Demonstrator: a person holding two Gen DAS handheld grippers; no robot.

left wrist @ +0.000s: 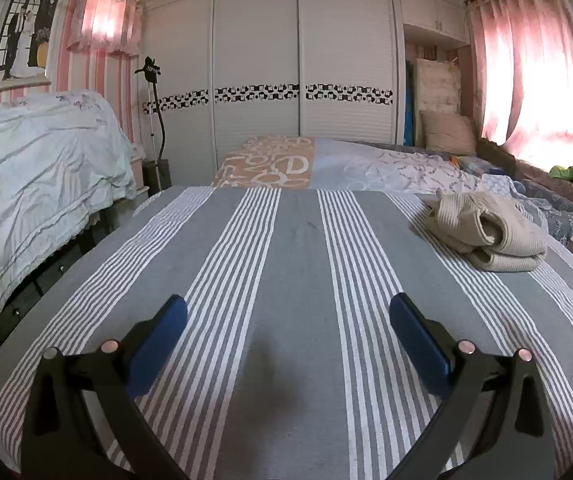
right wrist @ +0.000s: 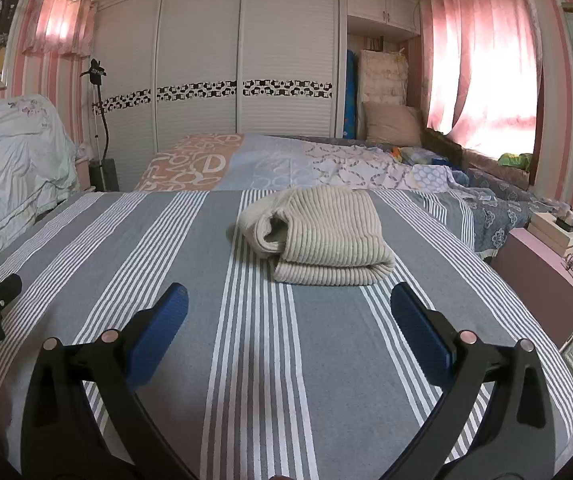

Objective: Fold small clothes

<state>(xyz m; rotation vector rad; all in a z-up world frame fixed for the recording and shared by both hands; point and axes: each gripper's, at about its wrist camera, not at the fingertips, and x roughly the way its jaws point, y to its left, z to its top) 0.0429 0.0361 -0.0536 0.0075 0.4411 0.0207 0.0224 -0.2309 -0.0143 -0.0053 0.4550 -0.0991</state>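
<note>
Both grippers, left (left wrist: 288, 312) and right (right wrist: 289, 302), gape empty; loosely folded sweater (right wrist: 318, 236) may unroll if nudged.

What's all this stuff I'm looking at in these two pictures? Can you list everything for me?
Knit garment: one, beige ribbed, folded, lying on the striped cloth.
Striped cloth: one, grey and white, covering the work surface in front.
Bed cover: one, orange and pale blue patterned, behind the striped surface.
Quilt: one, pale blue-white, heaped at left.
Wardrobe: one, white sliding doors with a black patterned band, back wall.
Curtains: pink, at two windows.
Cushion: one, beige, far right corner.
Garment steamer: one, black, beside the wardrobe.
Left gripper: black with blue fingers, open, holding nothing.
Right gripper: same, open, short of the garment.
</note>
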